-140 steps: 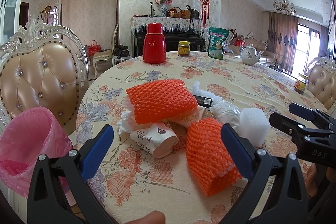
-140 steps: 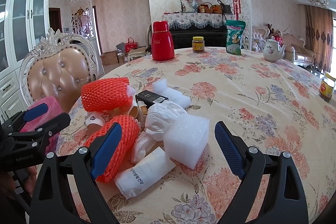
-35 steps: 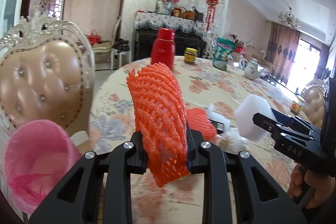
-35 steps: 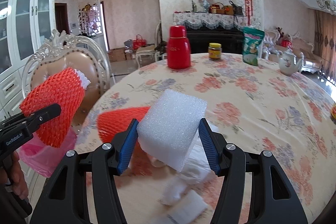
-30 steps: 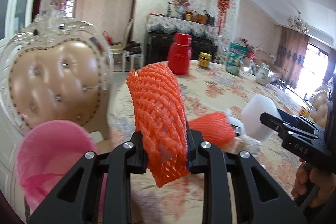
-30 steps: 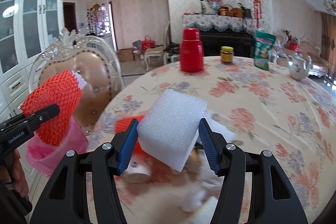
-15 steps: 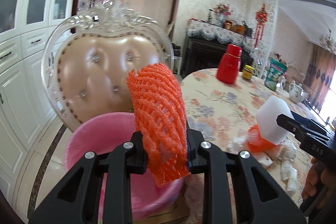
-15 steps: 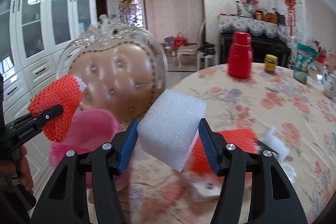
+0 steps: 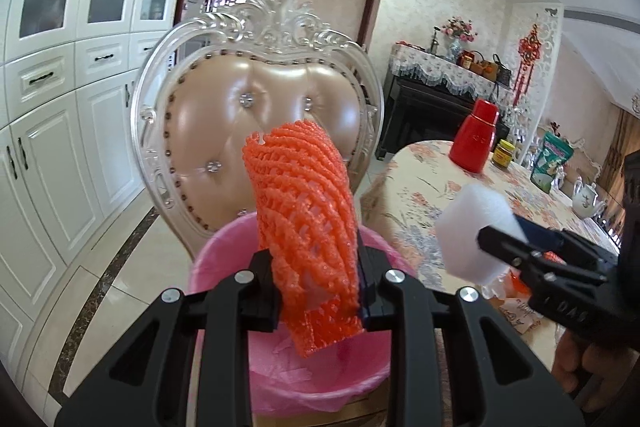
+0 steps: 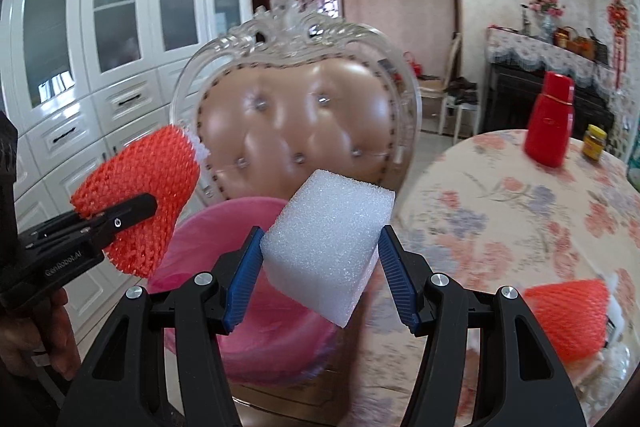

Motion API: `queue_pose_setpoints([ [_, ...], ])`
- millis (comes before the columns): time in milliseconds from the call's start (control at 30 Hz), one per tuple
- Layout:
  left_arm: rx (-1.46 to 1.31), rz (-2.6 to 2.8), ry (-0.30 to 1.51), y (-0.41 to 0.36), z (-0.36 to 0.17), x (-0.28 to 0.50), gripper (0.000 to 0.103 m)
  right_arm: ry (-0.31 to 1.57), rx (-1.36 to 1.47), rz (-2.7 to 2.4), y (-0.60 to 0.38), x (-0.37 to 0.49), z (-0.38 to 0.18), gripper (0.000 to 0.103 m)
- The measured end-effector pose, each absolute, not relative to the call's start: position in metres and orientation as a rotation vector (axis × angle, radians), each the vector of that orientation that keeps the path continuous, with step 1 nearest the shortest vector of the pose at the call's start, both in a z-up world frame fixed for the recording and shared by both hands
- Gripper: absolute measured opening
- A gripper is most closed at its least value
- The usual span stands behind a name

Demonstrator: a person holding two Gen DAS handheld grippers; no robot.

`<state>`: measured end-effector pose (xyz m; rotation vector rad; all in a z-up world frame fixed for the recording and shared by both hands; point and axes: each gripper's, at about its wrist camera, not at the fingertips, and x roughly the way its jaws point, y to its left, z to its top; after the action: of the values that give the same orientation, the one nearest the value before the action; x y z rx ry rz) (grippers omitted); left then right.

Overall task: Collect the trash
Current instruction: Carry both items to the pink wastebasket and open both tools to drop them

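Since a moment ago, both our hands have swung away from the bench [image 10: 520, 211] toward the pink bin [image 9: 224, 259], which now sits right under our left tool [image 9: 318, 291]. That tool tips downward over the bin's open mouth. It grips the orange foam net [image 9: 304, 211], which stands up tall between the pads, and its jaws are starting to open a little.

Our right tool [image 10: 320, 275] tips down too. It squeezes the white foam block [image 10: 328, 247] between its blue pads [image 10: 240, 283]. The block hangs near the bin's rim on the bench side, not yet over the middle.

In the right view, our left hand [image 10: 36, 339] shows at the picture's left edge.

A big chair [image 9: 260, 123] stands close behind the bin. The bench edge is just beside it on the right. Another orange net [image 10: 568, 315] lies on the bench. There is open floor [image 9: 120, 267] to the left.
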<state>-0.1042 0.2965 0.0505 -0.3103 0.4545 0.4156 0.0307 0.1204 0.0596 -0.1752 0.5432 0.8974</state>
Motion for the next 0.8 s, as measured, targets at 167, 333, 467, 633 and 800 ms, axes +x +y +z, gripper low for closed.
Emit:
queue_pose_setpoints([
  [167, -0.330, 0.428, 0.453, 0.307, 0.048, -0.112, 0.027, 0.557, -0.200, 0.938, 0.145, 0.024, 0.053, 0.056],
  [333, -0.353, 0.424, 0.456, 0.312, 0.044, -0.116, 0.033, 0.573, -0.226, 0.962, 0.162, 0.023, 0.045, 0.058],
  [467, -0.374, 0.415, 0.463, 0.318, 0.041, -0.113, 0.054, 0.581, -0.249, 0.963, 0.171, 0.024, 0.039, 0.060],
  [633, -0.380, 0.413, 0.472, 0.321, 0.038, -0.111, 0.057, 0.588, -0.253, 0.950, 0.174, 0.027, 0.035, 0.066],
  [800, -0.376, 0.414, 0.473, 0.319, 0.038, -0.111, 0.059, 0.583, -0.251, 0.932, 0.170, 0.028, 0.035, 0.068],
])
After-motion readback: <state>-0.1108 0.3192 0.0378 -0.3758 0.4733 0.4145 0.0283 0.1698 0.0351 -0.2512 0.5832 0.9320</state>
